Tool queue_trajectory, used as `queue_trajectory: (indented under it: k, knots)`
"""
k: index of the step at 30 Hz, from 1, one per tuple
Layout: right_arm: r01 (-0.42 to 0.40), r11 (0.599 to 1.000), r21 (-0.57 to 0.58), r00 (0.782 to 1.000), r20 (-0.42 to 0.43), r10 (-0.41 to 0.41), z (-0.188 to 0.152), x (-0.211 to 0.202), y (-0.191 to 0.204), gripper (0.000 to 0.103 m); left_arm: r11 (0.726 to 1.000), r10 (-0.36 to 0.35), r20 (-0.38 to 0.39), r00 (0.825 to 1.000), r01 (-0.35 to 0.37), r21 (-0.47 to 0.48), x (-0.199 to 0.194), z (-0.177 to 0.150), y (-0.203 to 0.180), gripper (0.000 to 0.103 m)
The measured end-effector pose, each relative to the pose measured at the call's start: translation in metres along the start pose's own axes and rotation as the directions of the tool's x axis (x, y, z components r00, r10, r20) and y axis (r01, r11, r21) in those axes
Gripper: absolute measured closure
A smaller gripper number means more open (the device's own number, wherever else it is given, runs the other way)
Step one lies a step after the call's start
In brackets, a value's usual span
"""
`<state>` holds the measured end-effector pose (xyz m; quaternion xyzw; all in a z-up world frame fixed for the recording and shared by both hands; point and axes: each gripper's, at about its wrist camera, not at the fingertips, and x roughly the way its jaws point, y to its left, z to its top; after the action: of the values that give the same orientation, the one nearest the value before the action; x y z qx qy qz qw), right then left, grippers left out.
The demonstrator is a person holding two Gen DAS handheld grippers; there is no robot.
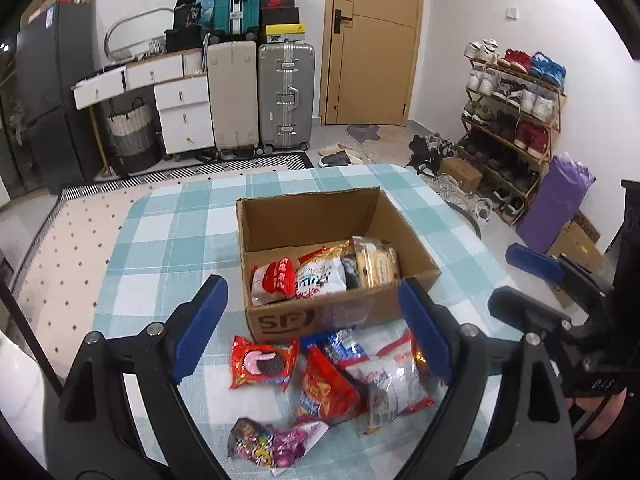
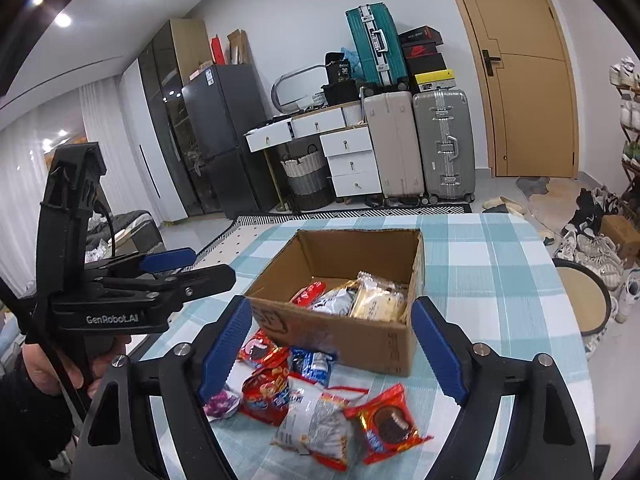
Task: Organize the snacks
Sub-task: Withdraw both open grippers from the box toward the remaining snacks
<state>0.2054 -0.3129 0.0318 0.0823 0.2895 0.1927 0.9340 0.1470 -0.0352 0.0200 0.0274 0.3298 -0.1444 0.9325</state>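
Observation:
An open cardboard box (image 1: 304, 216) (image 2: 352, 248) stands on the teal checked tablecloth (image 1: 176, 232). Inside it lie a red packet (image 1: 276, 276), a white packet (image 1: 320, 276) and a biscuit pack (image 1: 376, 264). In front of the box are loose snacks: a red cookie packet (image 1: 262, 364), a red chip bag (image 1: 324, 388), a white bag (image 1: 392, 384) (image 2: 316, 416), a blue packet (image 2: 314, 364) and a purple candy bag (image 1: 260, 444). My left gripper (image 1: 310, 283) hangs open above the pile, holding nothing. My right gripper (image 2: 331, 303) is open and empty too, beside the left.
Suitcases (image 1: 286, 96), white drawers (image 1: 182, 116) and a dark fridge (image 2: 224, 136) line the far wall by a wooden door (image 1: 372, 40). A shoe rack (image 1: 512, 120) stands at the right. A round stool (image 2: 580, 300) sits by the table's right edge.

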Motion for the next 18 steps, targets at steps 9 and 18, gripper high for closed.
queue_trajectory:
  k: [9, 18]
  knots:
    - [-0.045, 0.998, 0.048, 0.998, 0.055, 0.042, -0.043, -0.027, 0.015, 0.014, 0.998, 0.059, 0.115, 0.992, -0.061, 0.007, -0.057, -0.047, -0.016, 0.0]
    - [0.002, 1.0, -0.023, 0.999, 0.036, -0.002, -0.078, -0.037, 0.036, 0.005, 0.994, 0.096, 0.113, 0.989, -0.089, -0.069, -0.075, -0.1, 0.009, 0.0]
